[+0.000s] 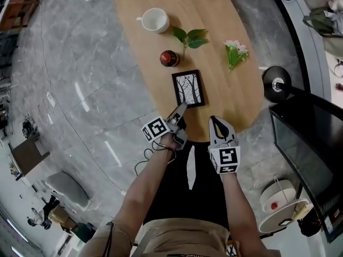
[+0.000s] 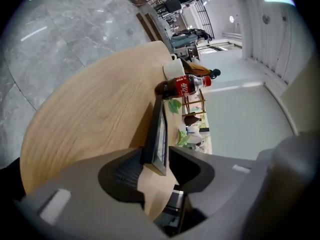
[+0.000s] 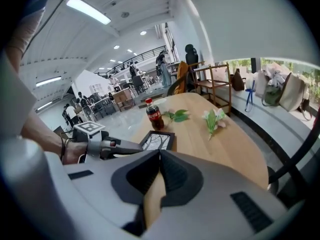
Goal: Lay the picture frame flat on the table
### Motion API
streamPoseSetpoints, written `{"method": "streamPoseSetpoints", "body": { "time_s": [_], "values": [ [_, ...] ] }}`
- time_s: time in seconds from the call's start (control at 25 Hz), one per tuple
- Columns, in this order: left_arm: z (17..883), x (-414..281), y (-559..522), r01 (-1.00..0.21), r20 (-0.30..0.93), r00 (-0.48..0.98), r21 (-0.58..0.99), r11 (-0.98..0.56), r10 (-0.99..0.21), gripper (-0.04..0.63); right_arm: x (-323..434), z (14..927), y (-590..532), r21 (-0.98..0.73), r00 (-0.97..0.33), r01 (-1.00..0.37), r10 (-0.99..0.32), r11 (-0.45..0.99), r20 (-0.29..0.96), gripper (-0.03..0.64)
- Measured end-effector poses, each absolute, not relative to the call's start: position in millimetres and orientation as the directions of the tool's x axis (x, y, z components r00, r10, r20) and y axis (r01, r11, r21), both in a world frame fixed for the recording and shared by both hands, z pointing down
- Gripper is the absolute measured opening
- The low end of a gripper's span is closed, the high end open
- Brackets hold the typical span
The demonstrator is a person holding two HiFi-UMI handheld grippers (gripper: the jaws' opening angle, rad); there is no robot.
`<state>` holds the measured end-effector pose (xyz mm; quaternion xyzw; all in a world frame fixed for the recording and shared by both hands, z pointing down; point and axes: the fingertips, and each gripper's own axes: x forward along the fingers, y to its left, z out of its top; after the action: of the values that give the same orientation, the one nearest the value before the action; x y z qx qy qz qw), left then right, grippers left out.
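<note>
A black picture frame (image 1: 188, 89) with a tree print lies face up, near flat, on the oval wooden table (image 1: 134, 47). My left gripper (image 1: 180, 109) reaches its near left corner. In the left gripper view the frame (image 2: 159, 134) shows edge-on between the jaws of the left gripper (image 2: 156, 156), which stand a little wider than the frame's thickness, with slight slack. My right gripper (image 1: 216, 121) hovers by the table's near edge, right of the frame, jaws shut and empty. In the right gripper view that gripper (image 3: 159, 156) has the frame (image 3: 157, 140) ahead of it.
A cola bottle (image 1: 169, 58) stands just beyond the frame. Farther off are a green leaf sprig (image 1: 190, 36), a white cup (image 1: 154, 20) and a flower sprig (image 1: 235, 52). A black round lamp head (image 1: 277, 83) and a dark screen (image 1: 305, 138) sit off the table's right edge.
</note>
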<state>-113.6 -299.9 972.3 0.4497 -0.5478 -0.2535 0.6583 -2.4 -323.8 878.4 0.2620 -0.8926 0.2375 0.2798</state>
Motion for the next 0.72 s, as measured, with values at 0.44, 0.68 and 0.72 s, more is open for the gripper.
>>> {"method": "streamPoseSetpoints", "body": {
  "time_s": [0.44, 0.68, 0.72],
  "values": [
    [965, -122, -297, -0.461, 0.668, 0.115, 0.691, 0.556, -0.735, 0.327, 6, 887, -293, -0.305, -0.706, -0.591, -0.295, 0.747, 0.644, 0.006],
    [967, -139, -285, -0.527, 0.718, 0.002, 0.592, 0.609, -0.696, 0.328, 3, 888, -291, -0.311, -0.714, -0.586, -0.296, 0.748, 0.635, 0.007],
    [967, -139, -283, -0.524, 0.715, 0.004, 0.597, 0.608, -0.699, 0.328, 2, 888, -291, -0.312, -0.715, -0.584, -0.293, 0.749, 0.635, 0.008]
  ]
}}
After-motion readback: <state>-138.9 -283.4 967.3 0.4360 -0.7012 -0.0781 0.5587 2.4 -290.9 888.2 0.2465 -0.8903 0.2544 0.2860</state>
